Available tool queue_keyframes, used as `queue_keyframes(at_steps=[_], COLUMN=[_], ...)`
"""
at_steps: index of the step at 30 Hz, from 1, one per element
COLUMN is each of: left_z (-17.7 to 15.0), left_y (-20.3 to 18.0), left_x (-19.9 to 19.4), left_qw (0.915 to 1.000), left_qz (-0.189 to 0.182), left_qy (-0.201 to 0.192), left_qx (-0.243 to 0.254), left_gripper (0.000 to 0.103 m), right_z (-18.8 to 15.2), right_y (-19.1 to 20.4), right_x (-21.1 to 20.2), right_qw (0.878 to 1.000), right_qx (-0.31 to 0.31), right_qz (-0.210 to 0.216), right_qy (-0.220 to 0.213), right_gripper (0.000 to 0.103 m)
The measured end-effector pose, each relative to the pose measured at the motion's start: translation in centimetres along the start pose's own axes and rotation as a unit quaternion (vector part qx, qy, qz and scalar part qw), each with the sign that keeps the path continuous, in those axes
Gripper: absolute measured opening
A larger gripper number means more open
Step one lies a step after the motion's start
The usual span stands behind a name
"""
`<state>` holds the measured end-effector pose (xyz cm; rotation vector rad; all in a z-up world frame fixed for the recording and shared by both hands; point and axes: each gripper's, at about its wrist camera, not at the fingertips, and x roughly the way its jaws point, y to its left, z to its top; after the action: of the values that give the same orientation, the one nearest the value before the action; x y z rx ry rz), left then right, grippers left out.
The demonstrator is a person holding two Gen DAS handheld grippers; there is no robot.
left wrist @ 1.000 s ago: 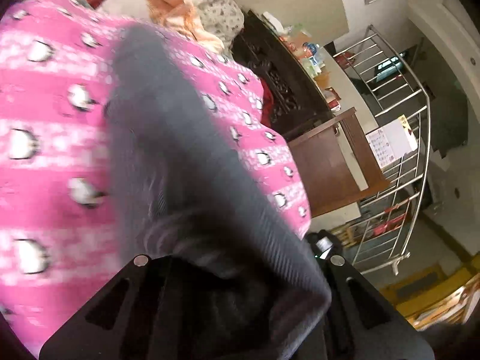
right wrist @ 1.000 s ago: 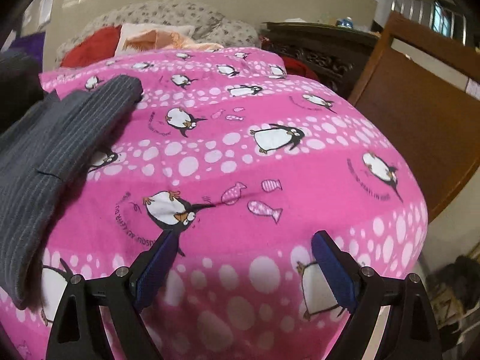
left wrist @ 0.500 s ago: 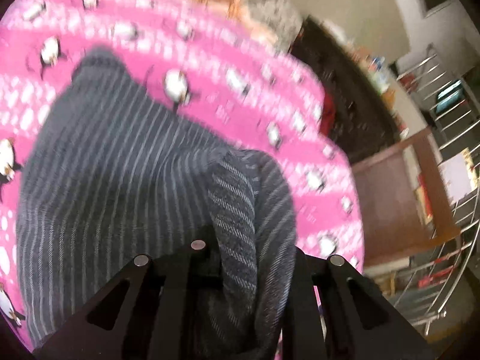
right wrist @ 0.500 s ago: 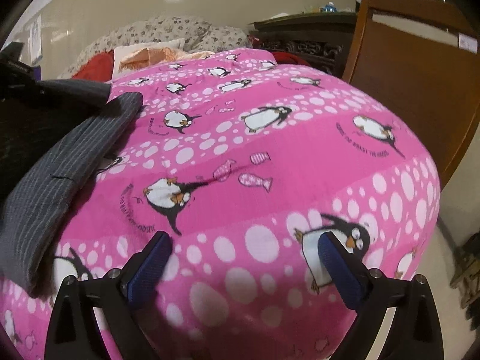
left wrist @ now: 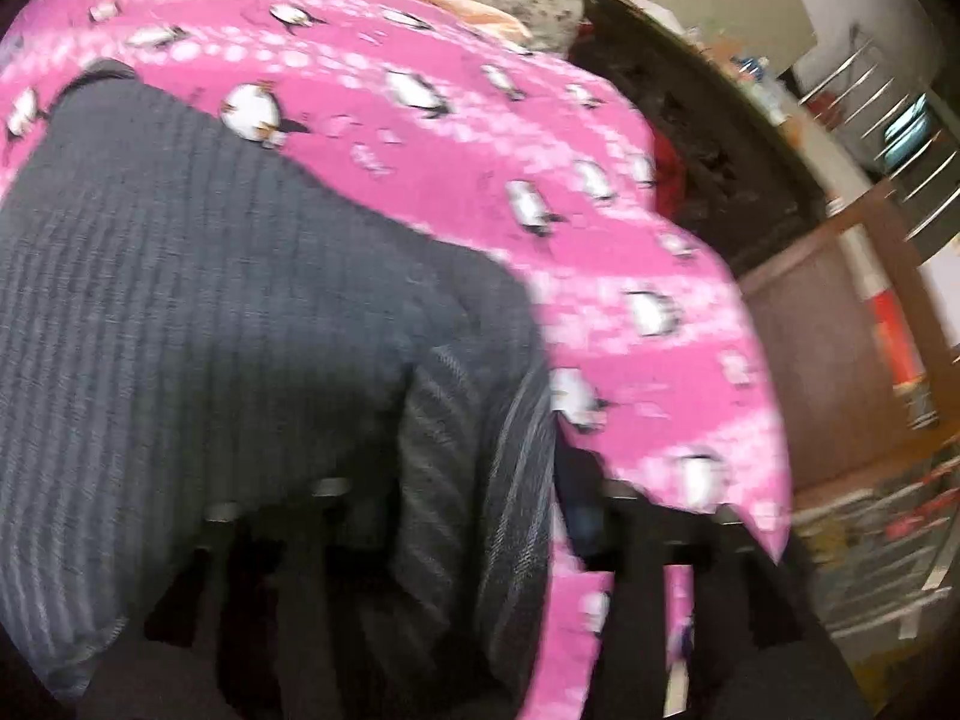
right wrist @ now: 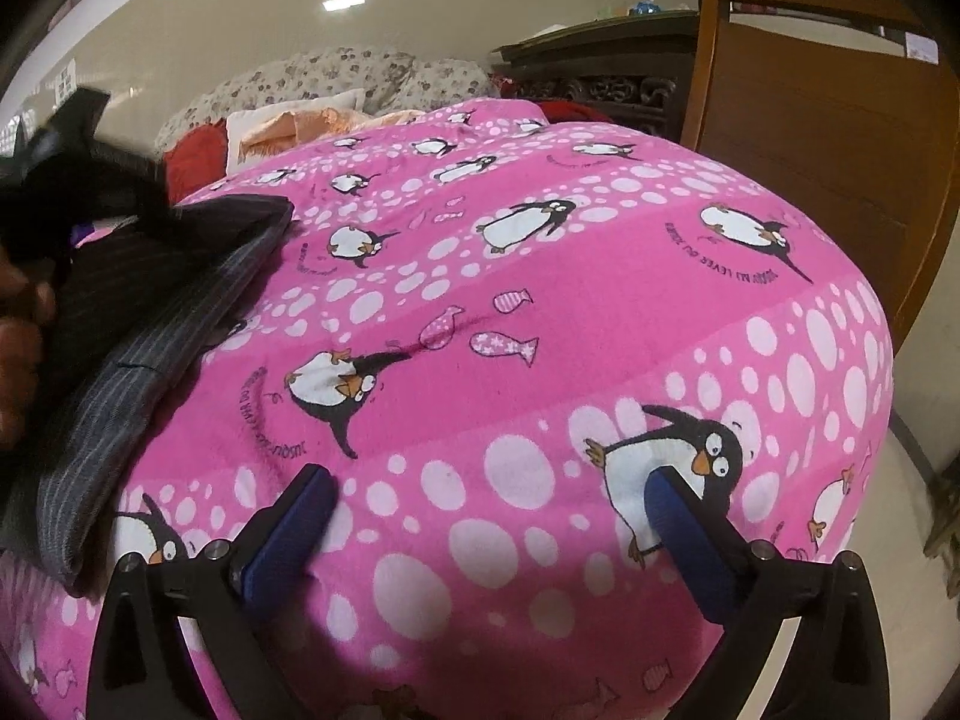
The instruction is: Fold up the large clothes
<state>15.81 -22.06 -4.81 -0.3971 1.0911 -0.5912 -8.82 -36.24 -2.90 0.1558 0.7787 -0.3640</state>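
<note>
The left gripper [left wrist: 456, 540] pinches a bunched fold of the garment [left wrist: 198, 324], which lies at nine o'clock on the blanket [right wrist: 540, 312], likely to flatten it. The right gripper [right wrist: 492, 534] hovers spread, empty, at six o'clock.

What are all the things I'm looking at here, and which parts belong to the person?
Striped garment: one, dark grey, lying on the bed's left side.
Penguin blanket: one, pink with white dots, covering the bed.
Floral bedding: one heap, grey-white, at the bed's far end.
Orange cloth: one, pale orange, on a white pillow beside the floral bedding.
Red cloth: one, red, left of the orange cloth.
Carved cabinet: one, dark wood, beyond the bed on the right.
Wooden panel: one, brown, right of the bed.
Left gripper: black, closed on a fold of the striped garment.
Right gripper: black with blue pads, open over the blanket.
</note>
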Motion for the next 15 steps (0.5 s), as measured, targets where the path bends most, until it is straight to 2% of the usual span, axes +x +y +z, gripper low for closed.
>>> queue_keyframes(at_steps=[4, 6, 8, 10, 12, 15], left_z=[1.1, 1.8, 2.3, 2.1, 1.5, -1.1], left_y=[-1.4, -2.1, -1.5, 0.1, 3.2, 7.6], left_x=[-3.8, -7.0, -10.2, -12.9, -15.4, -16.9], left_qw=[0.9942, 0.9906, 0.9893, 0.9916, 0.995, 0.997], left_qz=[-0.091, -0.128, -0.142, -0.121, -0.074, 0.009], left_qy=[0.01, -0.004, -0.027, -0.046, -0.066, -0.064], left_qx=[-0.057, -0.048, -0.024, -0.003, 0.011, 0.042], left_gripper=[0.056, 0.057, 0.059, 0.06, 0.06, 0.06], right_z=[0.3, 0.5, 0.7, 0.9, 1.5, 2.6], right_y=[0.2, 0.1, -0.2, -0.5, -0.8, -0.2], right_x=[-0.3, -0.7, -1.9, -3.6, -5.6, -8.3], right_qw=[1.0, 0.999, 0.999, 0.999, 0.999, 0.999], right_qx=[-0.002, -0.009, -0.018, -0.023, -0.025, -0.033], right_qz=[-0.007, -0.011, -0.025, -0.033, -0.035, -0.016], right_qy=[0.021, 0.031, 0.036, 0.022, 0.004, -0.021], right_gripper=[0.103, 0.103, 0.102, 0.102, 0.102, 0.101])
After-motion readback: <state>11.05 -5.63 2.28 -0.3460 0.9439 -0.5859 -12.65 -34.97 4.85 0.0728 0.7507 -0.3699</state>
